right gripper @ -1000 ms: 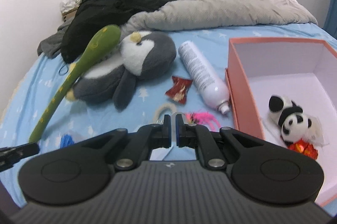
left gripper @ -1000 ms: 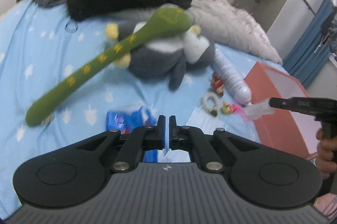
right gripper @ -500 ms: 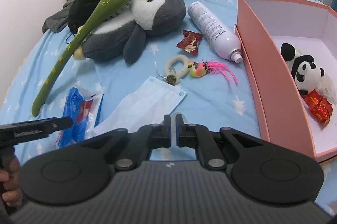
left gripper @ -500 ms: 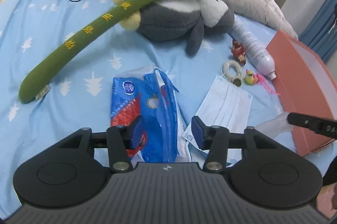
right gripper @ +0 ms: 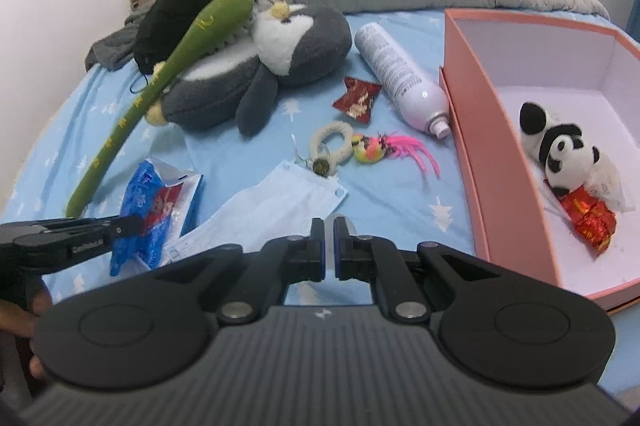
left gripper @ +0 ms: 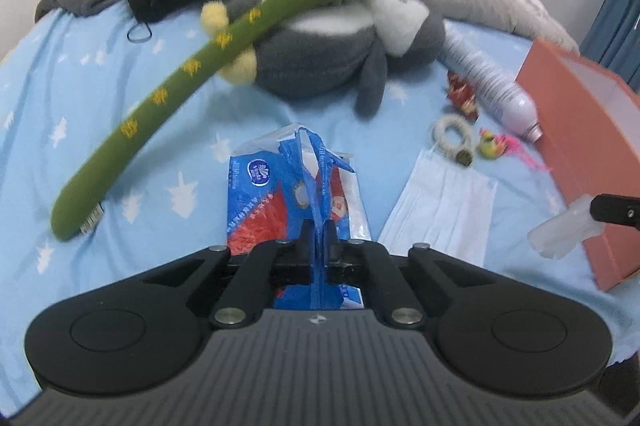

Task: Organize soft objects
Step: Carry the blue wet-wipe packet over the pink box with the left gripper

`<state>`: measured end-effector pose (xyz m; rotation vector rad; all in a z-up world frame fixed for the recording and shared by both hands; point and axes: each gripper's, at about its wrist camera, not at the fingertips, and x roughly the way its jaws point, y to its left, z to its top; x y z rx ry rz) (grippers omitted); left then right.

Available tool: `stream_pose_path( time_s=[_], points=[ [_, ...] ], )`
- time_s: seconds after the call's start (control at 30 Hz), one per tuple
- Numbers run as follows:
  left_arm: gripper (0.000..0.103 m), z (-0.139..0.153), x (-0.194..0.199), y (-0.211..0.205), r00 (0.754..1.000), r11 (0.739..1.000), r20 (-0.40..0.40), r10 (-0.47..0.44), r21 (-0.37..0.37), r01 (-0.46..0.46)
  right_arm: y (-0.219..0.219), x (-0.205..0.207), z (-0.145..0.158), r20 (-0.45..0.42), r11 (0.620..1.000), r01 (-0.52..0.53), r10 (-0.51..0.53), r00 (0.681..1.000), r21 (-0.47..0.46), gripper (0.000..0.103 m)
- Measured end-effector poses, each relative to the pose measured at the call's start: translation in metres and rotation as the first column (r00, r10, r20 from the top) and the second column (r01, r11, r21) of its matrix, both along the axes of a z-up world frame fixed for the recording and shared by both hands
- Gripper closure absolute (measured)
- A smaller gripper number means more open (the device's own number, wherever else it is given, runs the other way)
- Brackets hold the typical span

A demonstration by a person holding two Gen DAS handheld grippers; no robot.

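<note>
On the bed, the left tongs [left gripper: 319, 240], open half a second ago, now pinch the blue tissue pack [left gripper: 296, 186]. Right tongs [right gripper: 328, 246] grip a translucent piece; boxing can follow

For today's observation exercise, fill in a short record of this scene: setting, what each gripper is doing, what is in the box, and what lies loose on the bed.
setting: bed with blue sheet
left gripper: shut on tissue pack
right gripper: shut on a clear plastic piece
box: toy panda, red wrapper
loose on bed: penguin plush, green plush stick, face mask, spray bottle
</note>
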<state>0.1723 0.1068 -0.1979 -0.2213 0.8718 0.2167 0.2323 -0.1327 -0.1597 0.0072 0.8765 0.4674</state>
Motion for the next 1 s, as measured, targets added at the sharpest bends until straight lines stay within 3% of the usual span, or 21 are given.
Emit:
stream_pose_path(
  time_s=[0.27, 0.6, 0.87, 1.0],
  points=[
    [0.099, 0.063, -0.004, -0.007, 0.994, 0.999, 0.099, -0.038, 0.003, 0.038, -0.01, -0.003, 0.037, 0.082, 1.0, -0.001, -0.001, 0.997, 0.018, 0.095],
    [0.099, 0.137, 0.018, -0.033, 0.972, 0.99, 0.191, -0.134, -0.012, 0.138, -0.028, 0.003, 0.093, 0.208, 0.999, 0.01, -0.017, 0.978, 0.038, 0.095],
    [0.099, 0.19, 0.056, -0.096, 0.929, 0.961, 0.262, -0.262, -0.021, 0.277, -0.061, 0.012, 0.14, 0.306, 0.996, 0.066, -0.079, 0.949, 0.053, 0.095],
    [0.099, 0.205, 0.085, -0.146, 0.894, 0.925, 0.266, -0.359, -0.024, 0.379, -0.092, 0.025, 0.157, 0.303, 0.989, 0.127, -0.146, 0.942, 0.081, 0.095]
  ],
)
